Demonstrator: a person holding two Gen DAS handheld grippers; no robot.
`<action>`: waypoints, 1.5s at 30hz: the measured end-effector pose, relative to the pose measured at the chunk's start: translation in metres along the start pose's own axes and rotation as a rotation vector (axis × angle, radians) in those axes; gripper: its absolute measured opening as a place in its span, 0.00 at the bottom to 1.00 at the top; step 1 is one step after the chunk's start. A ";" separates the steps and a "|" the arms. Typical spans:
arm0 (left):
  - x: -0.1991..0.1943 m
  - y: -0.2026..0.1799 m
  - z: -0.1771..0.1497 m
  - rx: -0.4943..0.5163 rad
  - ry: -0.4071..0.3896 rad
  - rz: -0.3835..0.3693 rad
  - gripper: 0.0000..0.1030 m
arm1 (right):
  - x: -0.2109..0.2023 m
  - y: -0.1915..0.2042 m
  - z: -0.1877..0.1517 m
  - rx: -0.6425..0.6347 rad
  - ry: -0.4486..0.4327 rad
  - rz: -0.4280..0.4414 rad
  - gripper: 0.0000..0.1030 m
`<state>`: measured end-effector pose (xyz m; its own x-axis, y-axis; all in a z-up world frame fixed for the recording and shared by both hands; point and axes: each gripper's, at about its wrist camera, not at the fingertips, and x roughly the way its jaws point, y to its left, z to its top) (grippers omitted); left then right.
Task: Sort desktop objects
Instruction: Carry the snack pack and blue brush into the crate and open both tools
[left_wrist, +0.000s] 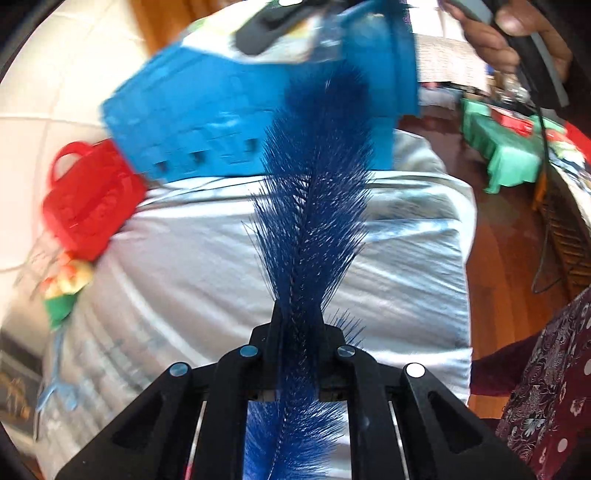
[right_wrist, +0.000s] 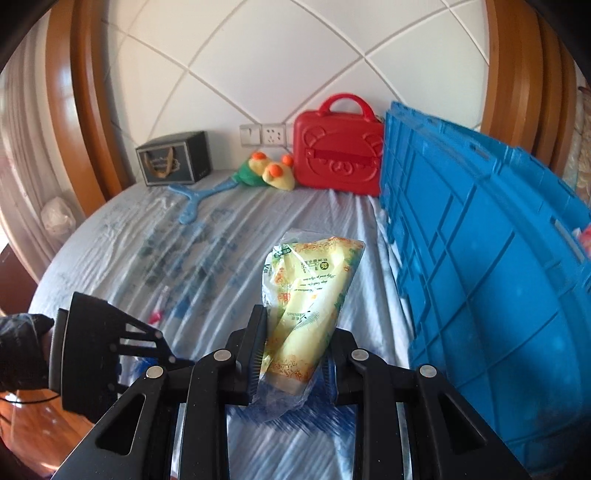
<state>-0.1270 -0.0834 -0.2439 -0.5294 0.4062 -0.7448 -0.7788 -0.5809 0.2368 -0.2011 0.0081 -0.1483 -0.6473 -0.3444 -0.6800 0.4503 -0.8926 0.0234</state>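
Note:
My left gripper (left_wrist: 299, 321) is shut on a dark blue bristly brush (left_wrist: 317, 192), which sticks out ahead over the pale bedsheet (left_wrist: 192, 266). The blue crate (left_wrist: 221, 122) lies beyond it, blurred. In the right wrist view, my right gripper (right_wrist: 299, 336) is shut on a yellow packet in clear wrap (right_wrist: 314, 280), held up above the sheet. The blue crate (right_wrist: 480, 277) stands close on its right. The left gripper (right_wrist: 177, 360) shows low on the left, held by a dark-sleeved hand (right_wrist: 22, 350). The right gripper (left_wrist: 258, 33) appears blurred at the top of the left wrist view.
Along the headboard stand a red carry case (right_wrist: 338, 147), a green and yellow plush toy (right_wrist: 269, 170), a blue Y-shaped stick (right_wrist: 195, 199) and a dark box (right_wrist: 173, 158). A small pink item (right_wrist: 157, 314) lies on the sheet. Wooden floor (left_wrist: 509, 258) borders the bed.

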 end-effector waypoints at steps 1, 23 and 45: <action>-0.009 0.006 0.001 -0.010 0.003 0.027 0.11 | -0.005 0.002 0.005 0.001 -0.007 0.007 0.26; -0.103 0.061 0.281 0.070 -0.198 0.199 0.11 | -0.149 -0.131 0.094 0.128 -0.167 -0.146 0.26; -0.025 0.108 0.520 -0.281 -0.382 0.243 0.59 | -0.166 -0.318 0.133 0.160 -0.160 -0.239 0.64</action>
<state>-0.3726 0.2103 0.1248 -0.8091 0.4337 -0.3966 -0.5258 -0.8356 0.1589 -0.3188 0.3103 0.0543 -0.8171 -0.1493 -0.5569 0.1795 -0.9838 0.0005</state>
